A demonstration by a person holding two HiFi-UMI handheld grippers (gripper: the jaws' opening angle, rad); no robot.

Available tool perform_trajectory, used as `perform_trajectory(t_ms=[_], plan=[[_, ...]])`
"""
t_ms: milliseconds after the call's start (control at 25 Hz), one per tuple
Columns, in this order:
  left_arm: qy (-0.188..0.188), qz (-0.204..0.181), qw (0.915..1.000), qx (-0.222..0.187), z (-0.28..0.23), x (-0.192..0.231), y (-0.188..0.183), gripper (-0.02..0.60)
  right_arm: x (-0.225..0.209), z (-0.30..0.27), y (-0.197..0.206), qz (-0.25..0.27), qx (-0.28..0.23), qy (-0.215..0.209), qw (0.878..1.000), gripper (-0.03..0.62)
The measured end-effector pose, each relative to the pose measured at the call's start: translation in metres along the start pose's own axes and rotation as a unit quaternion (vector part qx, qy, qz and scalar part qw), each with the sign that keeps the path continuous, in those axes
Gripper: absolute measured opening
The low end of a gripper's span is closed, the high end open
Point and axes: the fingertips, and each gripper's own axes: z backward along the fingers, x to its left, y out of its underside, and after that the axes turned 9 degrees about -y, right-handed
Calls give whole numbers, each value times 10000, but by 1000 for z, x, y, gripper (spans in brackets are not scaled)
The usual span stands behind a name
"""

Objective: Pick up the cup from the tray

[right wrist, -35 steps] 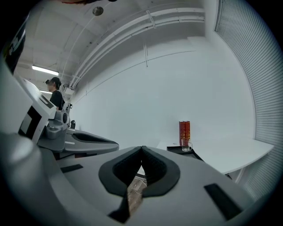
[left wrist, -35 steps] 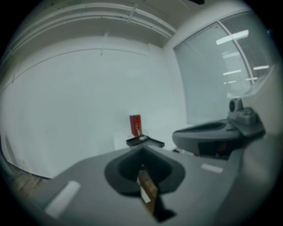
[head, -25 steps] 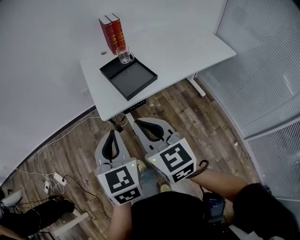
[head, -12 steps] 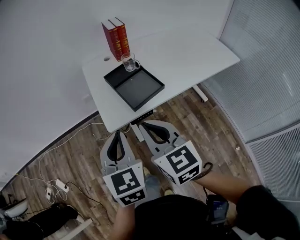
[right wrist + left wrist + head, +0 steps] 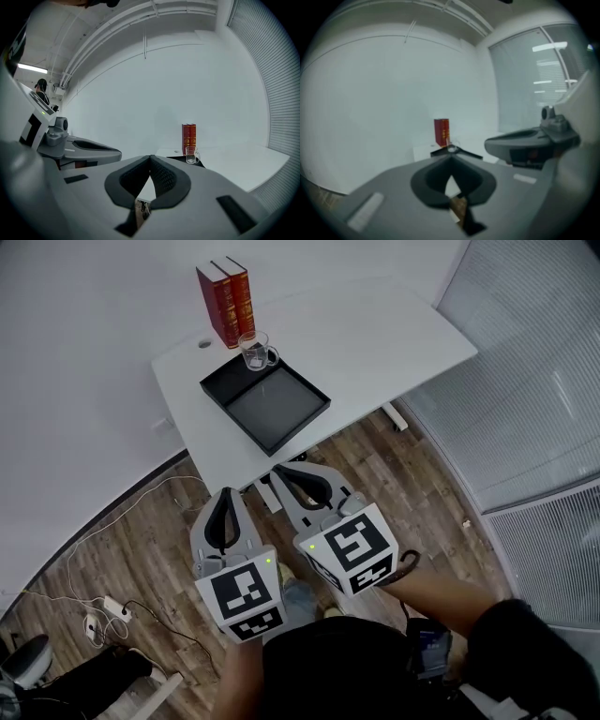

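Office room: white desk (image 5: 375, 334), plank floor (image 5: 403, 465), slatted window blinds (image 5: 534, 381)

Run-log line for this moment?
cup: upright in tray corner, untouched | left gripper: shut, empty | right gripper: shut, empty | both short of table

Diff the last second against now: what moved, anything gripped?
The left gripper and right gripper came a little closer to the near edge of the table, jaws shut and empty throughout. Nothing gripped or released. The cup stays upright in the far corner of the tray, beside the red books.
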Motion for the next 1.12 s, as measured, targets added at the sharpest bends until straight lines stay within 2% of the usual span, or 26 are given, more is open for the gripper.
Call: perform_trajectory(t_ms=[560,840,1120], plan=[[241,279,9991,-189,-38,39,-12,-2,0,-45,-18,319,139,242,9991,14],[326,294,9986,-284,-54,43,-23,-2,-17,-54,-34,405,41,422,9983,14],[274,236,9986,-378,-82,47,-37,-2,-41,-74,-46,440,-104,423,9981,14]])
